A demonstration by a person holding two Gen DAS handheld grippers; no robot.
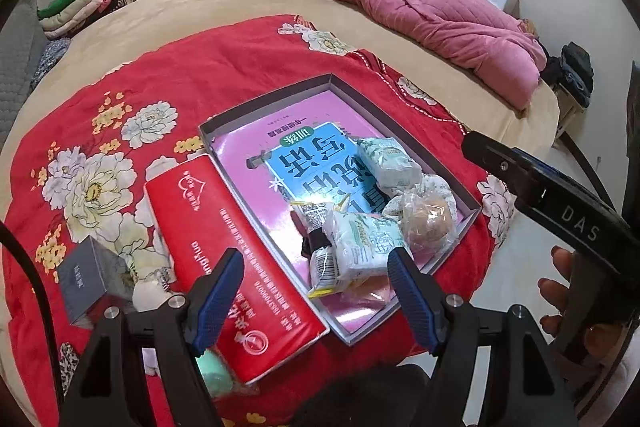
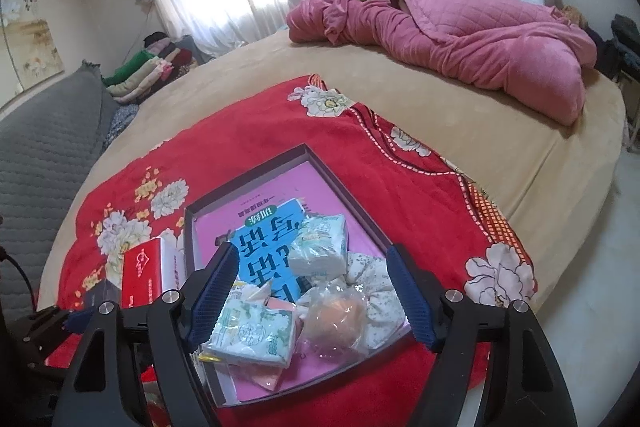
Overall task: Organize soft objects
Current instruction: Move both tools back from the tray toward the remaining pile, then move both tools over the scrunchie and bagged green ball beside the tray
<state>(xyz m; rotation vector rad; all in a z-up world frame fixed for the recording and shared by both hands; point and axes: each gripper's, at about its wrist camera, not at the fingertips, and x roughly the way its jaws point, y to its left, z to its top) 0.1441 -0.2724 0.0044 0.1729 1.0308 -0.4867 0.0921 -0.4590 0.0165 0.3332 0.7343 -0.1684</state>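
Observation:
A shallow grey box with a pink lining lies on a red flowered blanket. It holds two tissue packs, a bagged round bun, a flowered cloth pouch and a small tube. The box, the tissue packs and the bun also show in the right wrist view. My left gripper is open above the box's near end and a red tissue pack. My right gripper is open and empty above the box.
A grey small box, a white soft item and a mint-green item lie left of the red pack. A pink quilt lies across the beige bed. Folded clothes are stacked at the far left.

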